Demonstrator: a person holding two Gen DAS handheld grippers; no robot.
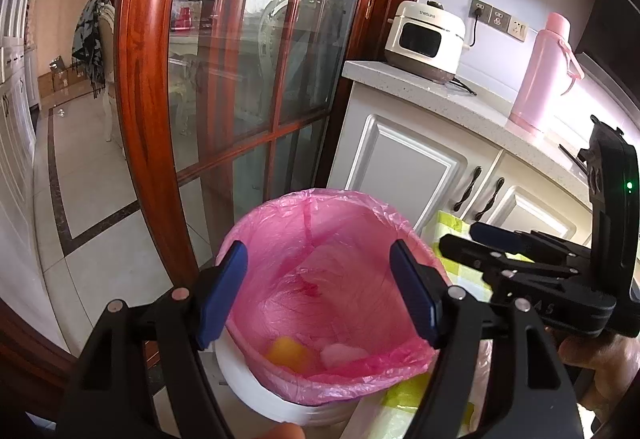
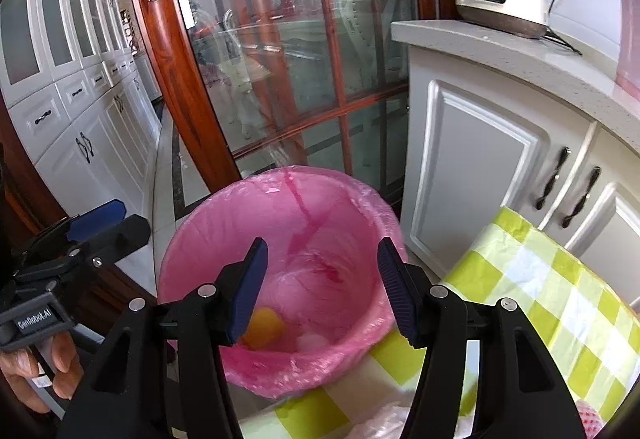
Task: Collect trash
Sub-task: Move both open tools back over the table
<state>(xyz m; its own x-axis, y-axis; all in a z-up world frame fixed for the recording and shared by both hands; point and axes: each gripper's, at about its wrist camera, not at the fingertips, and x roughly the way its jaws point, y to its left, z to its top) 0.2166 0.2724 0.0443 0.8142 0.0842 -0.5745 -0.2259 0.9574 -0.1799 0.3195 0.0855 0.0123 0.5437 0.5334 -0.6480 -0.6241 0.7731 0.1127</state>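
A white trash bin with a pink liner (image 1: 320, 239) stands on the floor beside the table; it also shows in the right wrist view (image 2: 320, 223). Inside lie an orange piece of trash (image 1: 290, 353) (image 2: 266, 327) and a pale pink piece (image 1: 344, 353) (image 2: 314, 339). My left gripper (image 1: 320, 291) is open and empty above the bin's mouth. My right gripper (image 2: 322, 279) is open and empty above the bin too. Each gripper shows in the other's view, the right one (image 1: 500, 239) and the left one (image 2: 100, 219).
A table with a green-and-white checked cloth (image 2: 540, 299) sits right of the bin. A wood-framed glass door (image 1: 240, 79) stands behind. White cabinets (image 2: 480, 159) carry a counter with a rice cooker (image 1: 426, 39) and a pink thermos (image 1: 540, 79).
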